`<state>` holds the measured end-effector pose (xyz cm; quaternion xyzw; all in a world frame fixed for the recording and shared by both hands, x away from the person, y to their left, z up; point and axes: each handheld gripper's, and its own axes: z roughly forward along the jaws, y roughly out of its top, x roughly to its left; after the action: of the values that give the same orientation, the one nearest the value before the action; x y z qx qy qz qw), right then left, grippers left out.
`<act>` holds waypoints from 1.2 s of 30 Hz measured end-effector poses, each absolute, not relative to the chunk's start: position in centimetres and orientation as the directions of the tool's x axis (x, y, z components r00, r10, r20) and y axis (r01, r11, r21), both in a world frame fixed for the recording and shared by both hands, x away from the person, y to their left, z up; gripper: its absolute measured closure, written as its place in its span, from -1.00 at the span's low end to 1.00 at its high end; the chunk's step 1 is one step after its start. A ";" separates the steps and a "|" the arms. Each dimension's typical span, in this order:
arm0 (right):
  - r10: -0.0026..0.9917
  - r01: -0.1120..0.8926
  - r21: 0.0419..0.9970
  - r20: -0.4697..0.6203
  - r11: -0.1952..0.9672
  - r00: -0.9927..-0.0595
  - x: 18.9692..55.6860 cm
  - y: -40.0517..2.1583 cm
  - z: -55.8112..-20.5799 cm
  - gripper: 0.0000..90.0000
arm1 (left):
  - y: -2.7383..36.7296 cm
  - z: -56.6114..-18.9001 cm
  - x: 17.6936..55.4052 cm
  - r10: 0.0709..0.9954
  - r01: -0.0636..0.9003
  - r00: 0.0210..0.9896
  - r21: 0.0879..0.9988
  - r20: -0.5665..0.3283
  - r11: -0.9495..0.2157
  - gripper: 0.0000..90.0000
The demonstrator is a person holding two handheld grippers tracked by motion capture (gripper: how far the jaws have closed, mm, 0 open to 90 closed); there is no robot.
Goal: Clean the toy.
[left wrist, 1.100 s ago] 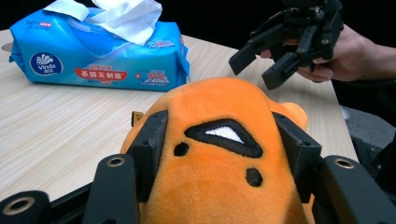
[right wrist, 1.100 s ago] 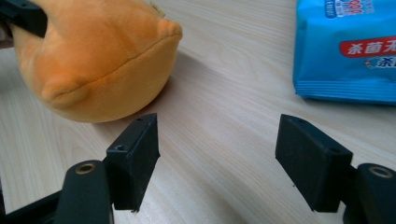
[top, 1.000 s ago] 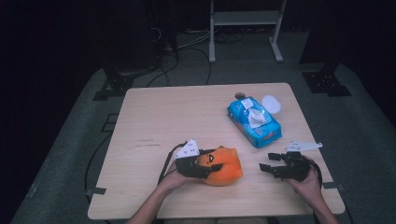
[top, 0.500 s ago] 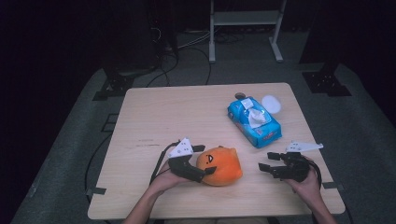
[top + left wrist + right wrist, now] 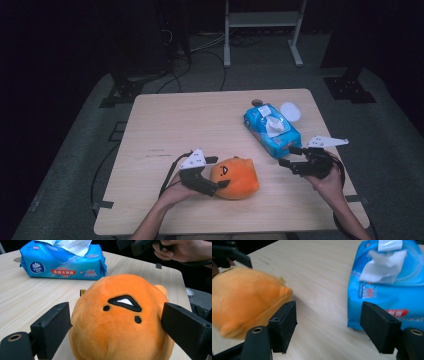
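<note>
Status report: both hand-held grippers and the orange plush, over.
Left hand-held gripper just opened, jaws flanking orange plush. Right hand-held gripper open, nothing between its jaws. Blue tissue pack apart from plush; nothing blocking.

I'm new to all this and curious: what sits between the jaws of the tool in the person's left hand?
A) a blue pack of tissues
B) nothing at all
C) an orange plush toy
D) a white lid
C: in the left gripper view, the orange plush toy sits between the two black jaws of the left gripper, while the blue tissue pack lies farther off.
</note>
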<state>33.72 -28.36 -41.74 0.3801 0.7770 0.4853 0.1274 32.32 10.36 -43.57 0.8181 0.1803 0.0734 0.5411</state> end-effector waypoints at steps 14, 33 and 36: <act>0.739 0.405 0.882 0.104 0.240 -0.665 37.7 -28.1 -38.1 -0.38 | 10.7 -43.7 32.4 0.367 0.219 0.927 0.907 -0.079 -0.358 -0.80; 0.772 0.453 0.849 0.089 0.271 -0.629 43.0 -27.4 -39.5 -0.35 | 10.7 -43.8 32.6 0.356 0.219 0.930 0.910 -0.087 -0.351 -0.80; 0.773 0.451 0.847 0.077 0.283 -0.630 43.4 -26.8 -39.8 -0.31 | 10.7 -43.8 32.6 0.355 0.221 0.931 0.910 -0.089 -0.351 -0.80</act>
<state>43.40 -26.84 -39.81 0.3918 0.7808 0.4529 0.1781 32.59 10.71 -43.83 0.8196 0.1756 0.0618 0.5419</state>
